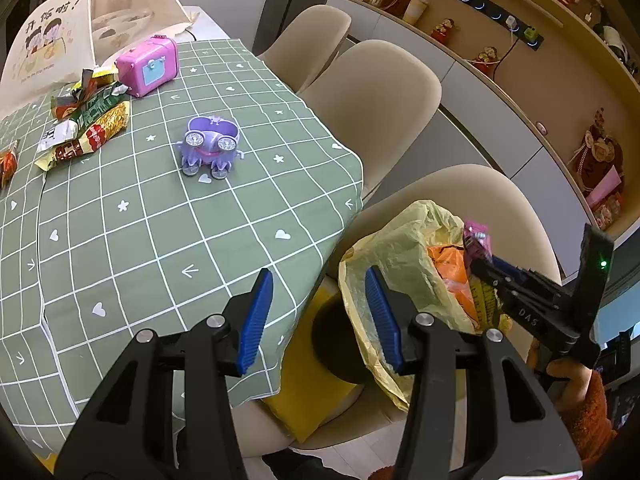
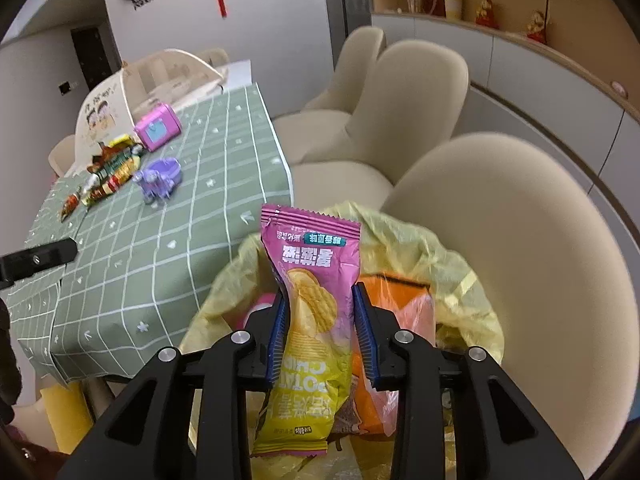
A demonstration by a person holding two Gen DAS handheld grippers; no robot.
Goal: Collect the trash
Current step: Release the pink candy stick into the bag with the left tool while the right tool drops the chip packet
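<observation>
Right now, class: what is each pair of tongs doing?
Left tongs: open, holding nothing.
Right tongs: chip packet between the pads, over the yellow bag; grip cannot be told.

- Chip packet (image 2: 310, 280): pink on its upper half, yellow on its lower, with ridged crisps pictured; it stands roughly upright, crumpled at the waist, above the mouth of the bag.
- Yellow plastic bag (image 2: 404, 240): thin, translucent and wrinkled, sitting open on a beige chair seat, with an orange wrapper (image 2: 400, 304) inside.
- Pile of snack wrappers (image 1: 86, 120): green, yellow and red, lying flat on the far part of the table.
</observation>
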